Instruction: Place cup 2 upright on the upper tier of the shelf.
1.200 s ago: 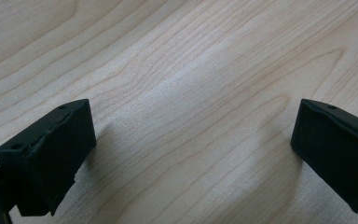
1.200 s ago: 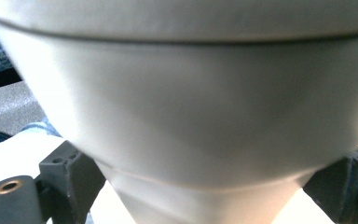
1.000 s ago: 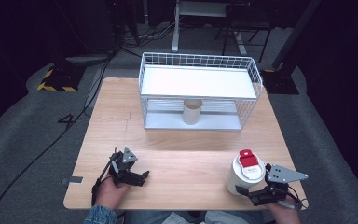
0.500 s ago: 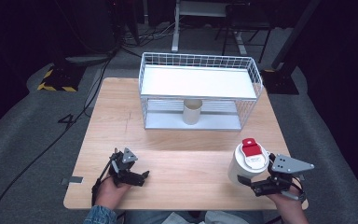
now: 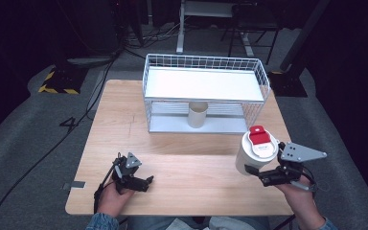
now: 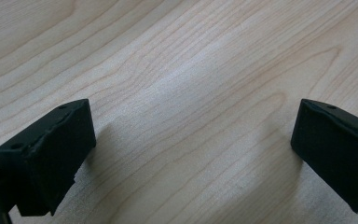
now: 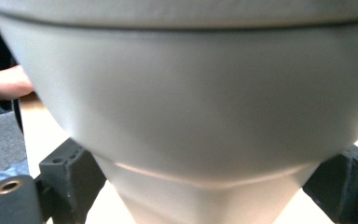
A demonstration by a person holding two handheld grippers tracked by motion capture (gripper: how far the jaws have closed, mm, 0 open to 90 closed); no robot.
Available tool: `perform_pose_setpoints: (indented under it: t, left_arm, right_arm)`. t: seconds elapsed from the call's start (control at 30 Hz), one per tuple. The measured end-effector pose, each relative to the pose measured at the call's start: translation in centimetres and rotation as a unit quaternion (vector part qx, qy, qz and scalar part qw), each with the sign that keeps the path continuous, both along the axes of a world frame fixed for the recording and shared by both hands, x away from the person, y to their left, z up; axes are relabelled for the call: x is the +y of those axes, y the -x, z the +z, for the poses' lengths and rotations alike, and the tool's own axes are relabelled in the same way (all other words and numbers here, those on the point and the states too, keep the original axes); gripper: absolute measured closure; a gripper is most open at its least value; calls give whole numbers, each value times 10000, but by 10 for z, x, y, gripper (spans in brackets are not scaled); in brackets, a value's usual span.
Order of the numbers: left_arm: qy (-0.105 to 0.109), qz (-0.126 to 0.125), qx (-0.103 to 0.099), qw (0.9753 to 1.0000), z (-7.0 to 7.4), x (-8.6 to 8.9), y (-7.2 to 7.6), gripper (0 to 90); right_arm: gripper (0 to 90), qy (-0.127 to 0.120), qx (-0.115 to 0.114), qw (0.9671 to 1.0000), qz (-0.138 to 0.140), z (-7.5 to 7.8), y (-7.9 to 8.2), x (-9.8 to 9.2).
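Right gripper (image 5: pixel 261 176) clamped on white cup with red lid (image 5: pixel 254 151), held at table's right front, short of wire rack (image 5: pixel 206 96). Pickup looks done; placing at rack likely left. Left gripper (image 5: pixel 143 182) idle, jaws apart over bare table (image 5: pixel 191 172).

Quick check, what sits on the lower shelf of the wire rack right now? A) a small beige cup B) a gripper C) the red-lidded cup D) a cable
A: the high view shows a small beige cup on the lower shelf of the wire rack, while the red-lidded cup is out front at the right gripper.
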State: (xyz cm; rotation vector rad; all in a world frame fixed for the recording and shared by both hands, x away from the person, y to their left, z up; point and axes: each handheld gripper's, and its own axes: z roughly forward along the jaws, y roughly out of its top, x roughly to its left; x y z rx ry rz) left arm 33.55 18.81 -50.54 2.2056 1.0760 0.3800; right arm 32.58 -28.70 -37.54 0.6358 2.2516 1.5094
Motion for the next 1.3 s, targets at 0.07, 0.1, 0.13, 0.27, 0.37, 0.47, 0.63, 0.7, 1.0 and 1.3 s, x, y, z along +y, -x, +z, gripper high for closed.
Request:
perform_pose_setpoints:
  t: [0.07,0.1,0.13,0.27,0.37,0.47,0.63,0.7,1.0,1.3]
  left_arm:
    - [22,14,30,10000,0,0,1,3]
    - [20,9,38,10000,0,0,1,3]
    - [17,21,37,10000,0,0,1,3]
    - [-1,31,-3,10000,0,0,1,3]
    - [-6,29,-8,10000,0,0,1,3]
    - [-16,33,-2,10000,0,0,2,3]
    - [-18,23,-7,10000,0,0,1,3]
    - [-12,32,5,10000,0,-1,1,3]
    - [-11,34,20,10000,0,-1,1,3]
    - [-15,23,5,10000,0,-1,1,3]
  right_arm:
    - [109,-1,-17,10000,-13,7,-5,1]
    - [109,-5,-20,10000,-21,9,-7,1]
    - [109,10,-52,10000,-19,12,-9,1]
    - [109,-9,-77,10000,-41,22,-18,4]
    - [109,25,-112,9999,-57,28,-24,6]
    - [109,97,-171,9997,-107,33,-29,10]
    - [109,135,-225,9996,-144,44,-40,20]
    - [109,138,-229,9995,-150,46,-41,22]
    - [109,108,-222,9996,-153,62,-59,40]
    - [109,26,-282,9994,-211,81,-80,50]
